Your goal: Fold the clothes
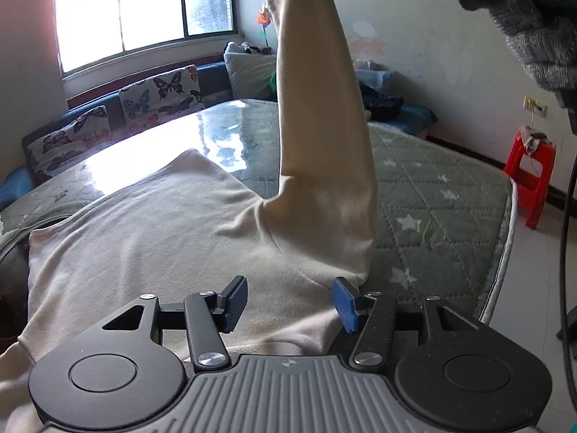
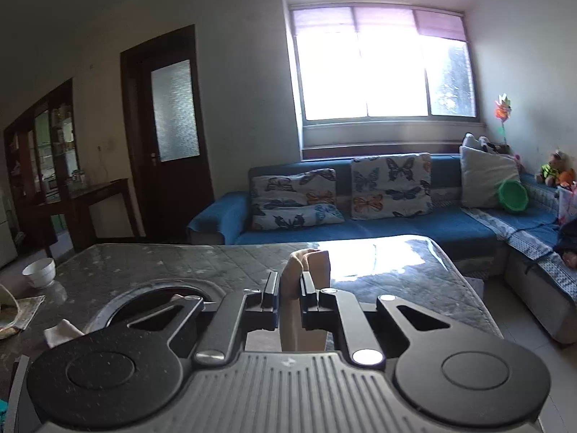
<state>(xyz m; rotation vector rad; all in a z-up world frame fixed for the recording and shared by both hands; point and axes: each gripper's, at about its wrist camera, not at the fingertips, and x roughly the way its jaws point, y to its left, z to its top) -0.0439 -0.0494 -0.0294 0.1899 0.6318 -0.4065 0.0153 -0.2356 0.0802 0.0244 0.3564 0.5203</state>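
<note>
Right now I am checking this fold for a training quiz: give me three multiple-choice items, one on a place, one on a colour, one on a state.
1. Where is the cream top's sleeve?
A. flat on the table
B. lifted above the table
C. on the sofa

2. What colour is the plastic stool?
A. red
B. yellow
C. white

3. How is the right gripper?
A. open, empty
B. shut on the sleeve's cuff
C. shut on a cushion

Answers: 1 B, the sleeve rises from the top's body; 2 A, it shows red by the wall; 3 B, cream fabric is pinched between its fingers.
</note>
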